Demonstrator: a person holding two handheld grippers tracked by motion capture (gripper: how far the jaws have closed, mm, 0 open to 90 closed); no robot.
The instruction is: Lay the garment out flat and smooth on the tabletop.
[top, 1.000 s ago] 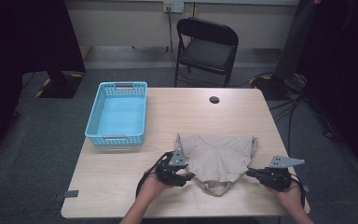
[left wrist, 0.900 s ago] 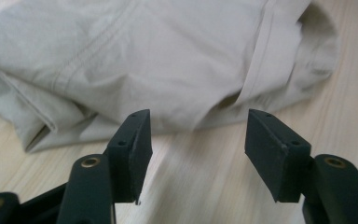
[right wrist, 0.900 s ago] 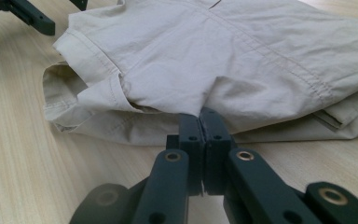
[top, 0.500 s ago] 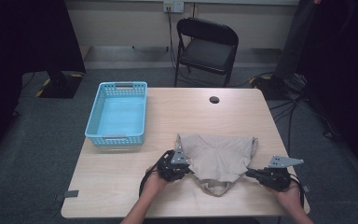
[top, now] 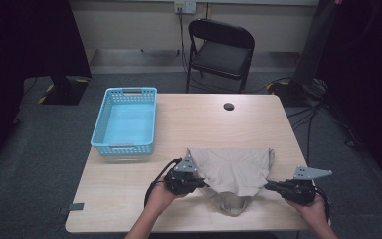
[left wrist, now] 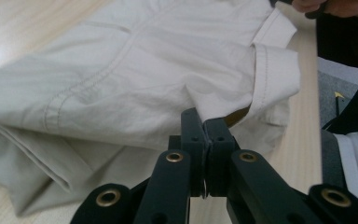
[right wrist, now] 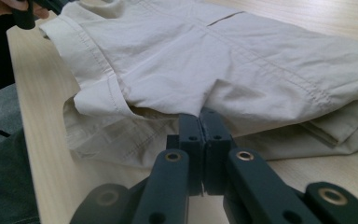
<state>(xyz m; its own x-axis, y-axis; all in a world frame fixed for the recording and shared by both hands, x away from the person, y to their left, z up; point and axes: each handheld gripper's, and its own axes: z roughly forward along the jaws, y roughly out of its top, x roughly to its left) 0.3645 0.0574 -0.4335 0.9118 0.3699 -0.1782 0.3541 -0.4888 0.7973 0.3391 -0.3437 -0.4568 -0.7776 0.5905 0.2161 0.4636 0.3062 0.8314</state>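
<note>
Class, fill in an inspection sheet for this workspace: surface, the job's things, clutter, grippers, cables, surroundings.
Surface: light wooden table, with a dark round hole near its far edge.
Job's things: beige garment lying folded near the front edge.
Clutter: blue basket, empty, at the far left.
Grippers: left gripper shut on the garment's left edge, jaws just closed; right gripper shut on its right edge.
Cables: black cable looping from the left gripper.
Surroundings: black folding chair behind the table; grey carpet.

- I see the garment (top: 234,172) on the table's (top: 129,199) near half, between left gripper (top: 201,183) and right gripper (top: 271,187)
- basket (top: 127,122) sits back-left
- chair (top: 221,50) stands behind the table
</note>
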